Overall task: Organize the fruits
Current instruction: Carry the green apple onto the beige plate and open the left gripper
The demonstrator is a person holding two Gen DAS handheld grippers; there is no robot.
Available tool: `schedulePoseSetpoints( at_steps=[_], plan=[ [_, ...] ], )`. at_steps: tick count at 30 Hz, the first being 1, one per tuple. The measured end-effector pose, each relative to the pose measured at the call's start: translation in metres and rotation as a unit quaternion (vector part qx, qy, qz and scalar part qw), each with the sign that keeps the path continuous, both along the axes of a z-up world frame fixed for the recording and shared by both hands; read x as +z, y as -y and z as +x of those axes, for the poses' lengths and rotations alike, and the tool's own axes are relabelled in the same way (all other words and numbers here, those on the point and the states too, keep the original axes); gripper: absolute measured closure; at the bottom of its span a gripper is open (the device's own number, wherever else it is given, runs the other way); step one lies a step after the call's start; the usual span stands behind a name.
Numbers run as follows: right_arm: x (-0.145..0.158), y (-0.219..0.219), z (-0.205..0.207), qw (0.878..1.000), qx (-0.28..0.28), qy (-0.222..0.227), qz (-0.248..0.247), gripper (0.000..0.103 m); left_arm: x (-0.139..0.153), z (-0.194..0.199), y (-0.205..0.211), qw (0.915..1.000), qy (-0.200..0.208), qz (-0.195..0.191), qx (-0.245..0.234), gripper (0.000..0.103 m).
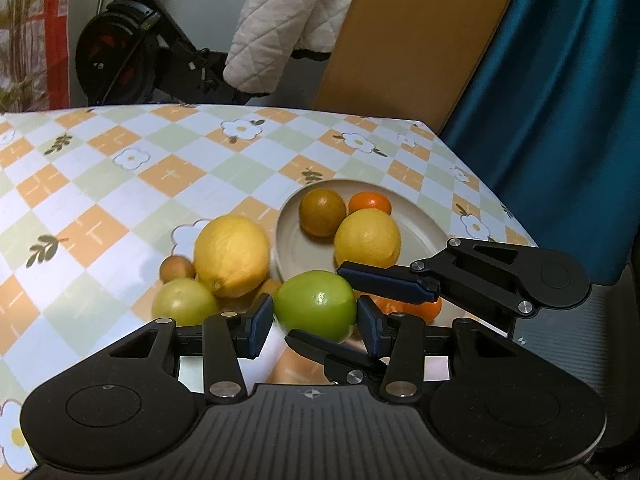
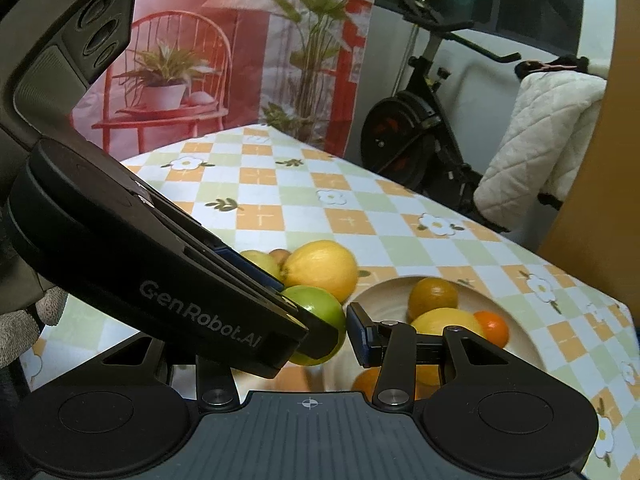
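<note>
Both hand-held grippers meet over one bright green fruit (image 1: 316,304) near the front edge of the table (image 1: 120,184), which wears a checked cloth printed with flowers. The left gripper (image 1: 315,322) has a blue pad pressed against each side of this green fruit, so it grips it. The right gripper (image 1: 352,308) reaches in from the right with one finger above the fruit and one below it; its pads lie close to the skin, but whether they press on it cannot be told.

Fruit count: three pieces sit in the one cream plate (image 1: 424,228), namely a brownish round fruit (image 1: 322,212), a small orange fruit (image 1: 370,202) and a yellow lemon (image 1: 367,238).

On the cloth to the left of the plate are a second, larger lemon (image 1: 232,256), a pale green fruit (image 1: 184,302) and a small tan fruit (image 1: 177,268), grouped closely together. One more orange fruit (image 1: 430,308) lies just behind the right gripper's fingers, mostly hidden. That makes eight pieces clearly seen.

Behind the table stand one exercise bike (image 1: 132,52) and a white quilted jacket (image 1: 280,20).
</note>
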State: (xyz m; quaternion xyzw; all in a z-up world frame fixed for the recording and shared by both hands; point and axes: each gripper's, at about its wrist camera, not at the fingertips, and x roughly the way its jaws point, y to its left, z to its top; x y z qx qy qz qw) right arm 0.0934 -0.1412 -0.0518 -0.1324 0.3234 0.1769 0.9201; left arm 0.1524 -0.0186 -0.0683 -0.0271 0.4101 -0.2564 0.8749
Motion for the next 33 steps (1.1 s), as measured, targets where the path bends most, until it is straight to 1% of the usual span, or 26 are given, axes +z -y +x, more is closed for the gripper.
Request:
schedulePoseSetpoints(
  at_steps=[5,14,21,24,33],
  plan=[
    [0.001,0.010,0.007,1.000,-0.010,0.002,-0.001,0.063,0.002,0.011,0.014,1.0000,0.001,0.006,-0.003,0.055],
    [-0.008,0.025,0.027,1.000,-0.028,-0.007,-0.001,0.063,-0.005,0.030,0.030,0.9996,-0.003,0.025,-0.012,0.055],
    [-0.014,0.025,0.035,1.000,-0.024,-0.008,-0.008,0.066,-0.014,0.041,0.034,0.9991,-0.013,0.040,-0.008,0.055],
    [-0.016,0.024,0.039,1.000,-0.023,-0.015,-0.010,0.070,-0.015,0.043,0.033,0.9991,-0.012,0.041,-0.009,0.057],
    [-0.016,0.023,0.039,0.999,-0.031,-0.016,-0.014,0.069,-0.014,0.044,0.033,0.9991,-0.017,0.036,-0.011,0.057]
  ],
)
